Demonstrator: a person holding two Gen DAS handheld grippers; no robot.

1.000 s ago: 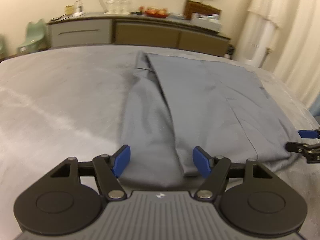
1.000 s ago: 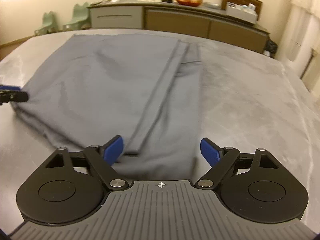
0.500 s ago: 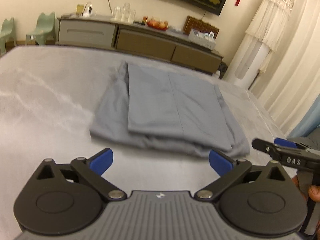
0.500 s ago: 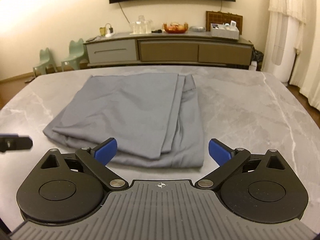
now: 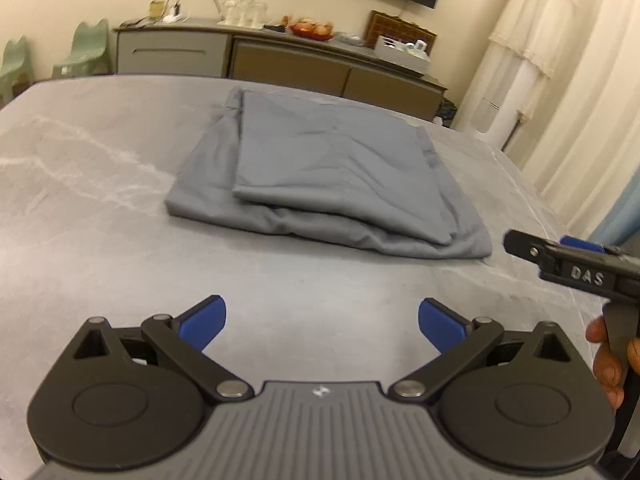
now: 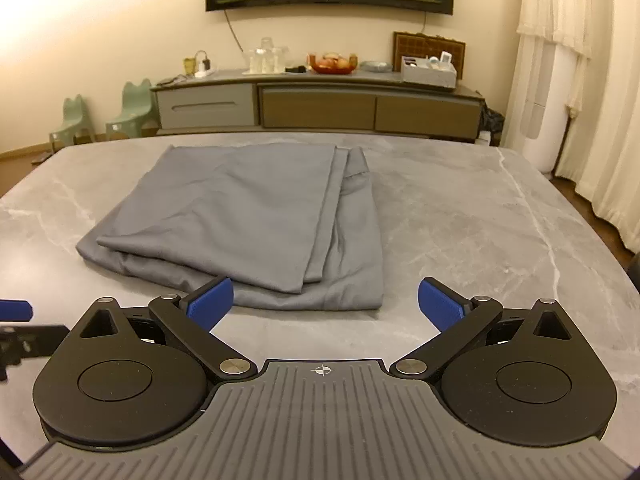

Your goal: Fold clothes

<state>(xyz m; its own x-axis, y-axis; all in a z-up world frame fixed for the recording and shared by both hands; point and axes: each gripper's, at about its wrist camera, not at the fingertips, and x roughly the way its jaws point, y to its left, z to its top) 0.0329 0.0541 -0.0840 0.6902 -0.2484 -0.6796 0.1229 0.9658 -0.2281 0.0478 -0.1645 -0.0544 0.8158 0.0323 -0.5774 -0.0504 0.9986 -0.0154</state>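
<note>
A grey-blue garment (image 5: 332,176) lies folded in layers on the grey marble table (image 5: 100,208); it also shows in the right wrist view as the garment (image 6: 248,220). My left gripper (image 5: 322,320) is open over bare tabletop, short of the garment's near edge, with nothing between its blue pads. My right gripper (image 6: 326,300) is open too, just before the garment's near right corner, pads apart from the cloth. The right gripper's black finger enters the left wrist view at the right, held by a hand (image 5: 608,364).
A long sideboard (image 6: 320,104) with glasses, a fruit bowl and boxes stands along the far wall. Two green small chairs (image 6: 108,116) are at the back left, white curtains (image 6: 592,80) at the right. The table edge curves off near the right.
Both grippers have pulled back and risen from the garment's near edge and opened wide, letting go of the cloth. The garment now lies flat and folded farther ahead.
</note>
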